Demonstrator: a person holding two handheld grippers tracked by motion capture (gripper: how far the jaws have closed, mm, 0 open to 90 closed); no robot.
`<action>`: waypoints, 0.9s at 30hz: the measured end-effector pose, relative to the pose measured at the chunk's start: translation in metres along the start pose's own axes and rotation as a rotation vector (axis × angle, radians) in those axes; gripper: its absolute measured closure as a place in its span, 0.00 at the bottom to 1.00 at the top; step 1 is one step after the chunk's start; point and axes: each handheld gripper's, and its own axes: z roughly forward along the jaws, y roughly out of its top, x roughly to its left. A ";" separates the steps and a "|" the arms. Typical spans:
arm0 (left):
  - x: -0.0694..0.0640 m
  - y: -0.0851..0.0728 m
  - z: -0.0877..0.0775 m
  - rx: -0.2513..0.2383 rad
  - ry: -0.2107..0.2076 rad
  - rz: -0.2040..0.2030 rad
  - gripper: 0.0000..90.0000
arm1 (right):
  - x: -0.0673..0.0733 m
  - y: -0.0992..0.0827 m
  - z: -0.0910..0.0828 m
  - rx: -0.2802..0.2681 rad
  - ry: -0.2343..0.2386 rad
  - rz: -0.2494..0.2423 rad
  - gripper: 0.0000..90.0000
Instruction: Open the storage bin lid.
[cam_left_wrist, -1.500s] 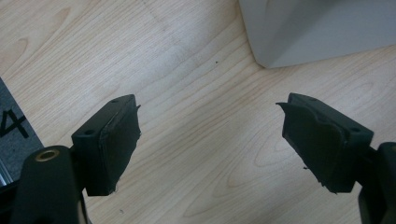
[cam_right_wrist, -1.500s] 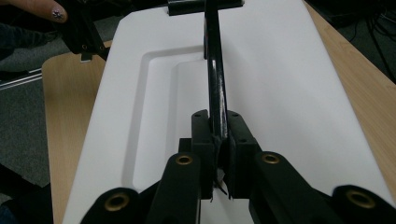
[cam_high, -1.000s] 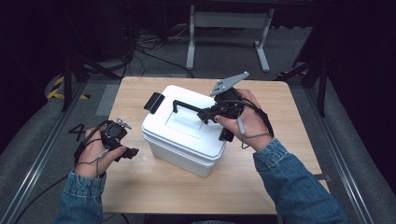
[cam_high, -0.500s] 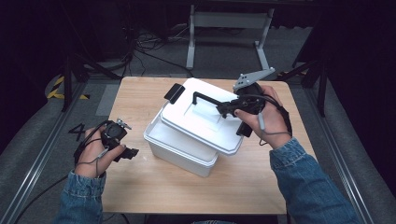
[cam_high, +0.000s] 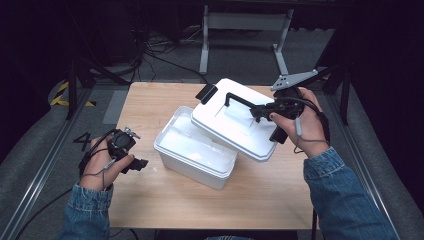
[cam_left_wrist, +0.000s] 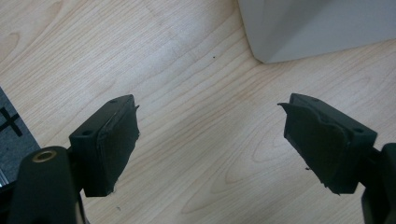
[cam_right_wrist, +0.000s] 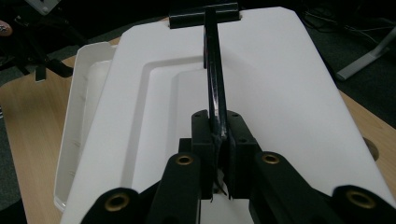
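High view: your right gripper (cam_high: 261, 111) clamps the white plastic lid's black handle (cam_high: 239, 101), lid (cam_high: 235, 125) raised.
At eight o'clock of the open white rectangular box (cam_high: 195, 148), your left gripper (cam_left_wrist: 210, 140) gapes wide, empty.

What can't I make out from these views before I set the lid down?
- Inside of the white box: high view, glare washes it out and the lid covers its right part; contents unclear.
- Box in left gripper view: one corner, cut off by the top edge.
- Table right of the box: right gripper view, hidden under the lid.
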 end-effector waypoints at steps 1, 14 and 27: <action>0.000 0.000 0.000 0.001 0.000 0.000 0.21 | -0.001 -0.001 -0.001 -0.003 -0.003 0.002 0.94; -0.001 0.000 0.001 0.005 -0.006 -0.003 0.21 | -0.027 -0.016 -0.016 -0.008 -0.059 0.073 0.94; -0.001 0.001 0.001 0.007 -0.003 0.004 0.21 | -0.052 -0.029 -0.021 0.007 -0.124 0.131 0.94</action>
